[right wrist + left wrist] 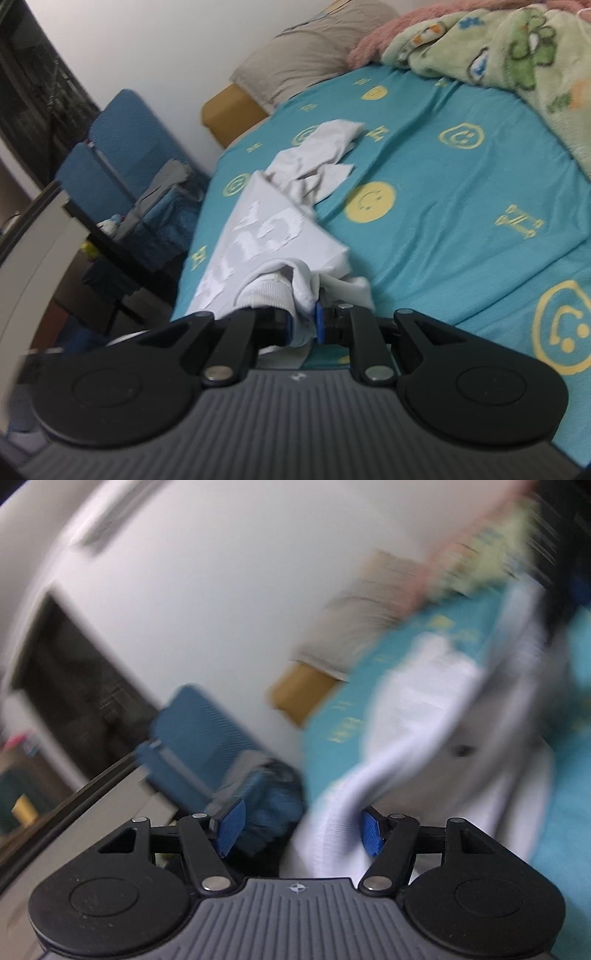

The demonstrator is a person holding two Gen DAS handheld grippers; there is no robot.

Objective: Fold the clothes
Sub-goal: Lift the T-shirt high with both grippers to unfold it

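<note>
Underneath, teal smiley-print bedsheet point(461, 206); beyond, blue chair point(122, 147) beside white wall point(155, 44).

Both cameras ride just behind their own fingers. The left one looks almost level, rolled and blurred, toward the wall point(207, 602) and blue chair point(199, 734). The right tilts down close over the teal bedsheet point(461, 206) (shared with the left, like the chair and white garment point(266, 236)).

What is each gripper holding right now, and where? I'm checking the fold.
The right gripper is shut on the white garment near its ribbed hem. The left gripper is open; cloth lies between, unpinched.
</note>
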